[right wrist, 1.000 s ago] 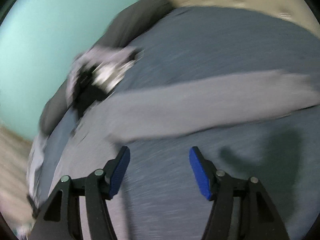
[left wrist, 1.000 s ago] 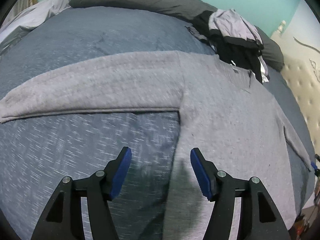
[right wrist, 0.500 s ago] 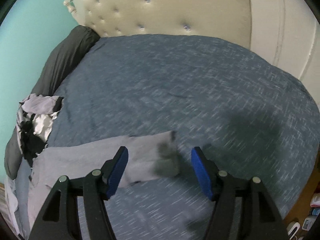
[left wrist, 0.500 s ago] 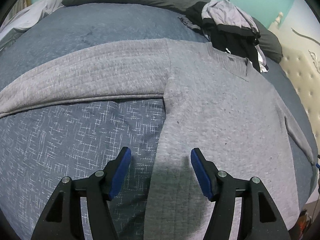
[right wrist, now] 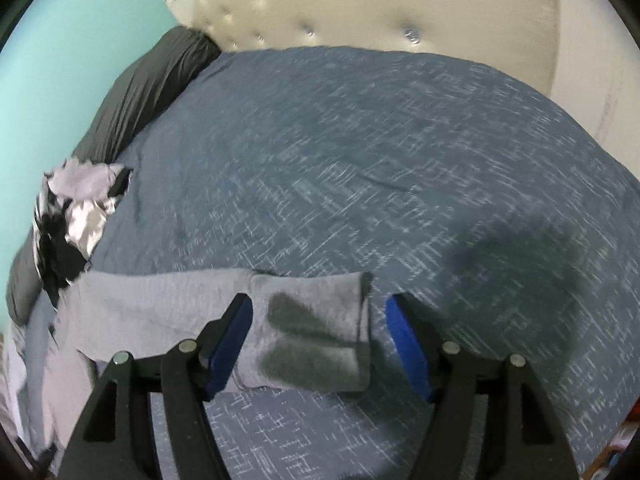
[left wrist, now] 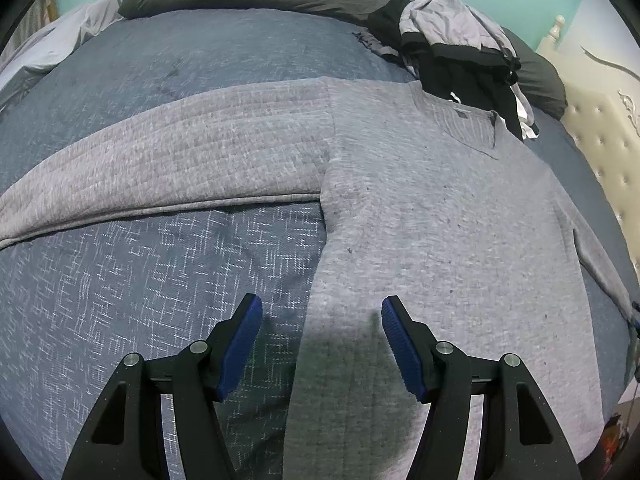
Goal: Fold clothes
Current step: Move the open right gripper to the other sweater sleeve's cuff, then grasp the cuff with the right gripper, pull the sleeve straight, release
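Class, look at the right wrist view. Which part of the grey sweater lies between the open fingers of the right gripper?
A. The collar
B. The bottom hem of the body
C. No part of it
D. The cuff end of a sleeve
D: the sleeve of the grey sweater runs in from the left, and its cuff end lies flat on the bedspread between the open fingers of the right gripper.

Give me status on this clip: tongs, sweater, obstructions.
Left tongs open over sweater side edge. Right tongs open over sleeve cuff. Sweater flat, unfolded. Clothes pile touches collar.
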### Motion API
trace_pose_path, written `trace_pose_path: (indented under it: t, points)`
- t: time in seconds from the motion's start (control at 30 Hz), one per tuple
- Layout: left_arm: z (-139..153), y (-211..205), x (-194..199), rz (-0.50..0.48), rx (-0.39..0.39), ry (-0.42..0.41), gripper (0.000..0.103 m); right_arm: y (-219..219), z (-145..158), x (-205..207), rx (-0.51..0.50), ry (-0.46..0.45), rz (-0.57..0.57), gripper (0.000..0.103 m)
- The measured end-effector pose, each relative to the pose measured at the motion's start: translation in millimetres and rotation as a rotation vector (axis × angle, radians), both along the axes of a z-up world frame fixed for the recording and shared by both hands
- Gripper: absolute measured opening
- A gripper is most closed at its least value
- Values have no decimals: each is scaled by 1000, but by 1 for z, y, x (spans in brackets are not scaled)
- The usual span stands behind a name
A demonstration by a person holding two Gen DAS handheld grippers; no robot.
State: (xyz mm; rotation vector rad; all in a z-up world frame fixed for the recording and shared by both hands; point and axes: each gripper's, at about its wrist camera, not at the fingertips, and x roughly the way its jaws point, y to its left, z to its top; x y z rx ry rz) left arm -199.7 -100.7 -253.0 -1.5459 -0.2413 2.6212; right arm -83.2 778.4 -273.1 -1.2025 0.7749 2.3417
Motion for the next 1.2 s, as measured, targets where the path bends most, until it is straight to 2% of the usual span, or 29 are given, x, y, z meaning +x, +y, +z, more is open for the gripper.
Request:
trace_pose_path:
  t: [0.03,0.07,0.1,0.13,0.17,0.23,0.27,0.5,0.7,0.8,0.87,1.0,1.2]
  points:
    - [0,0,0,-1,0,0,66,-2,-2,-3,16,-13,7,66]
    - [0,1,-1,-1,-1,0,66,-5,-3,-3,36,-17,16,52]
    - [0,1,-1,-2,-1,0,66,-7,-3,-4,54,-18,23,45]
    - [-1,2,-1,-3,-3,0,66,-8,-2,-4,69,-19,30,34]
    - [-1,3,-1,-4,-5,-1,66,-8,-3,-4,81,-24,32,20]
    - [-2,4,-2,-4,-6,-2,66,-8,-1,-3,112,-27,30,8]
    - [-2,4,-2,-4,-7,-2,66,-9,2,-2,130,-18,34,5]
    - [-5,11,-3,-13,-12,-9,66,-10,40,-7,248,56,43,3]
    - [-3,18,-3,-23,-17,-10,66,8,87,-37,343,86,9,3]
    - [-4,23,-5,-33,-30,-16,66,20,99,-49,363,75,0,2]
    - [-5,26,-6,-40,-39,-18,66,23,96,-61,372,52,1,3]
    - [-8,31,-9,-48,-49,-24,66,31,72,-77,375,-20,13,2]
    - [-12,40,-13,-74,-68,-34,66,50,41,-85,332,-48,-19,3]
